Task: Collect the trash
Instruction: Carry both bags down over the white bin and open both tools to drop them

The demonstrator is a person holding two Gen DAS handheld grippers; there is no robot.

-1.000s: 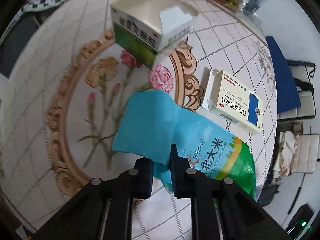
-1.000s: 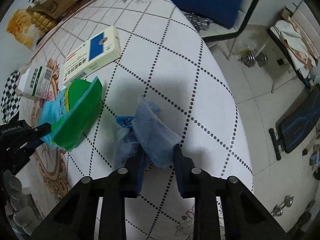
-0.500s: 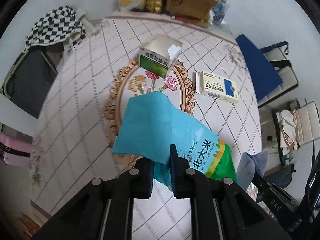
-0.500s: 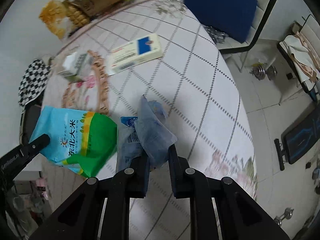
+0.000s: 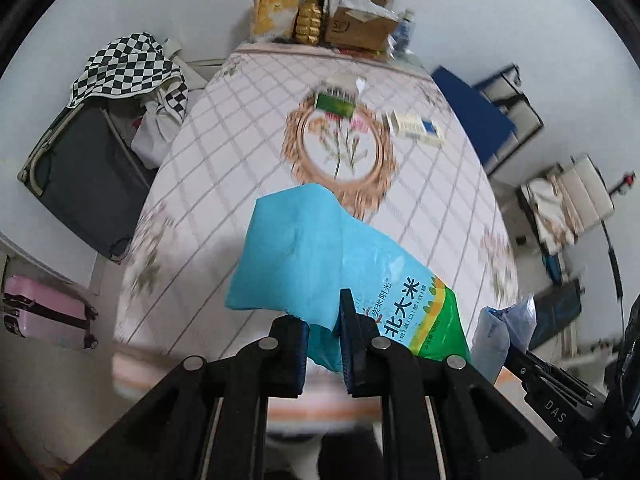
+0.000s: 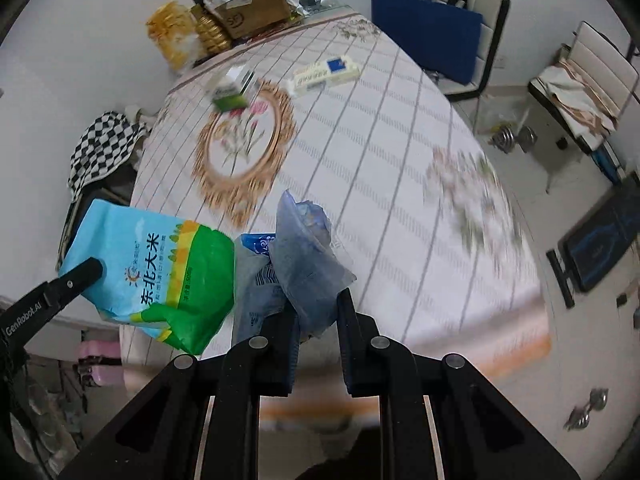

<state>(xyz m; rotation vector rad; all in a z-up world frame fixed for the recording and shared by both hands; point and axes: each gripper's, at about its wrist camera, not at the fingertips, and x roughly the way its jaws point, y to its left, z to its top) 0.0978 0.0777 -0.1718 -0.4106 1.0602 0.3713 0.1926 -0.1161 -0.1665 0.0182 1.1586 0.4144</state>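
You're holding the rice bag [image 5: 320, 264] in the left gripper [image 5: 323, 344], jaws clamped on its lower blue edge; it's hanging in the air over the near edge of the table [image 5: 224, 168]. It's looking empty, light and floppy, with slick film, so grip a folded edge, not a single layer. Your right gripper [image 6: 318, 326] is pinching the crumpled blue plastic wrapper [image 6: 308, 264], also off the table, just beside the bag. It's soft and thin and could be slipping out. Two cartons are waiting on the table beyond the bag: the green box [image 5: 338, 100] at the medallion's far rim, the white-and-blue box [image 5: 416, 128] to its right. Both are stiff; grip across the narrow sides.
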